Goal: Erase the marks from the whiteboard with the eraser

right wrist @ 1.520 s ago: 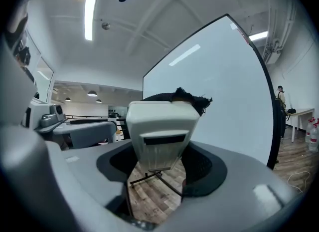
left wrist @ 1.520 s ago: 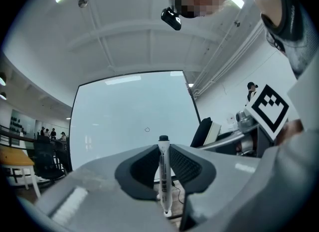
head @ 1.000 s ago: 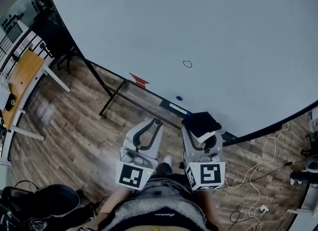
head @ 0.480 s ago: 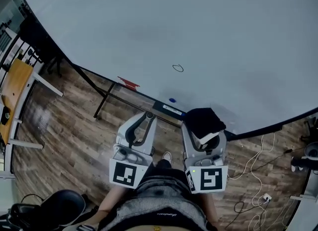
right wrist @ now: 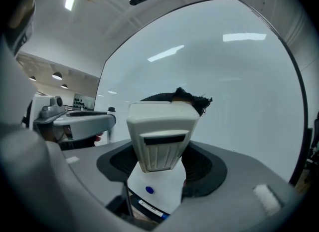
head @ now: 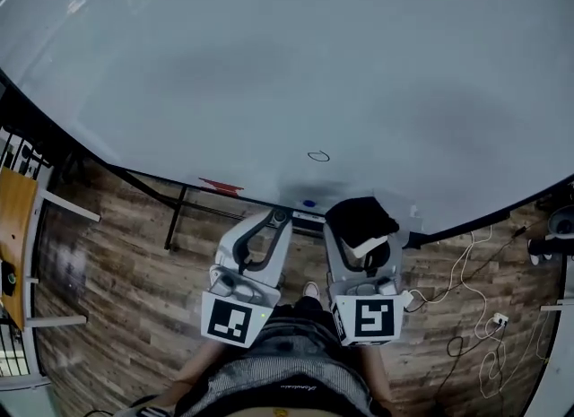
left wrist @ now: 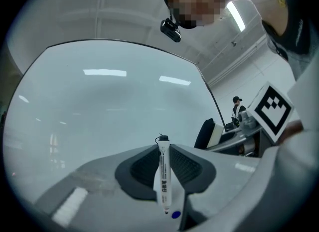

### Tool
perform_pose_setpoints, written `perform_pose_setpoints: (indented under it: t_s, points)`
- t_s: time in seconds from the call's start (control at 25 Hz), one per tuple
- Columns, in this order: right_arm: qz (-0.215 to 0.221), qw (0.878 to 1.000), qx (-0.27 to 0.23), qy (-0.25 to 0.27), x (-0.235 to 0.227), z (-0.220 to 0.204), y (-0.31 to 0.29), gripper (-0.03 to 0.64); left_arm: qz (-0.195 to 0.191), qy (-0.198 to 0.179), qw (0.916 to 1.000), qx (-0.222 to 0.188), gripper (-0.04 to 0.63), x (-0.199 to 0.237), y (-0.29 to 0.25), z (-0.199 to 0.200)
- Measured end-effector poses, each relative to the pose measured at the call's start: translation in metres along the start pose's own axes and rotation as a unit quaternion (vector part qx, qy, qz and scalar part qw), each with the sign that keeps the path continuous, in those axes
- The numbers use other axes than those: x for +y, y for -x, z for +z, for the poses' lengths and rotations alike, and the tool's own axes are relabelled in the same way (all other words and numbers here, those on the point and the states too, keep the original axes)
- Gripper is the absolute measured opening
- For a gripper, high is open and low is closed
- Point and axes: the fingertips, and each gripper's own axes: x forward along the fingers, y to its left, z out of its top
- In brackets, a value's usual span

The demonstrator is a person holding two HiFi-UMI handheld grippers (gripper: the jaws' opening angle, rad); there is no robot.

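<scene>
Right gripper (right wrist: pixel 164 168) is clenched on the eraser (right wrist: pixel 160 126), which has a cream plastic back with ribbed grip and black felt on the far side. The felt faces the whiteboard (head: pixel 296 65). In the head view the eraser sits low against the board, just above its bottom edge; whether the felt touches the surface cannot be told.

Left gripper (head: pixel 280 219) is closed on a white marker (left wrist: pixel 163 173). The marker runs along the line of the jaws with its black cap pointing away toward the board. It is held just left of the eraser, apart from it.

One small oval mark (head: pixel 317 156) is on the whiteboard, above and slightly left of the eraser. A blue dot (head: pixel 309 203) lies on the board below that mark, near the bottom edge. A second marker (right wrist: pixel 149 207) with a blue end lies along the ledge under the dot. A red item (head: pixel 220 185) sits on the same edge further left.

Wooden floor (head: pixel 117 299) lies below the board, with loose cables (head: pixel 466 334) at the right and a wooden desk (head: pixel 13 227) at the far left.
</scene>
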Motion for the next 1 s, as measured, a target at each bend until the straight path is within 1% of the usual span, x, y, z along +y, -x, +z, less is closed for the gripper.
perform_pose_setpoints:
  t_s: [0.12, 0.28, 0.44, 0.52, 0.8, 1.0]
  points:
    - [-0.036, 0.999, 0.008, 0.003, -0.006, 0.001, -0.013, 0.270, -0.024, 0.007, 0.9997, 0.000, 0.078, 0.011, -0.006, -0.004]
    - [-0.076, 0.997, 0.008, 0.010, -0.019, 0.003, -0.028, 0.270, -0.044, 0.017, 0.9989, -0.006, 0.077, 0.023, -0.016, -0.010]
    - [-0.092, 0.995, -0.004, 0.028, -0.021, 0.013, -0.039, 0.268, -0.059, 0.009, 0.9981, -0.015, 0.078, 0.032, -0.023, -0.010]
    - [-0.103, 0.994, -0.013, 0.035, -0.020, 0.022, -0.045, 0.265, -0.062, 0.011, 0.9978, -0.019, 0.077, 0.037, -0.026, -0.010]
    - [-0.124, 0.990, -0.069, 0.023, -0.021, 0.032, -0.052, 0.259, -0.075, 0.014, 0.9967, -0.029, 0.077, 0.047, -0.037, -0.013]
    - [-0.136, 0.987, -0.081, 0.022, -0.021, 0.033, -0.053, 0.258, -0.082, 0.025, 0.9958, -0.033, 0.078, 0.052, -0.043, -0.016]
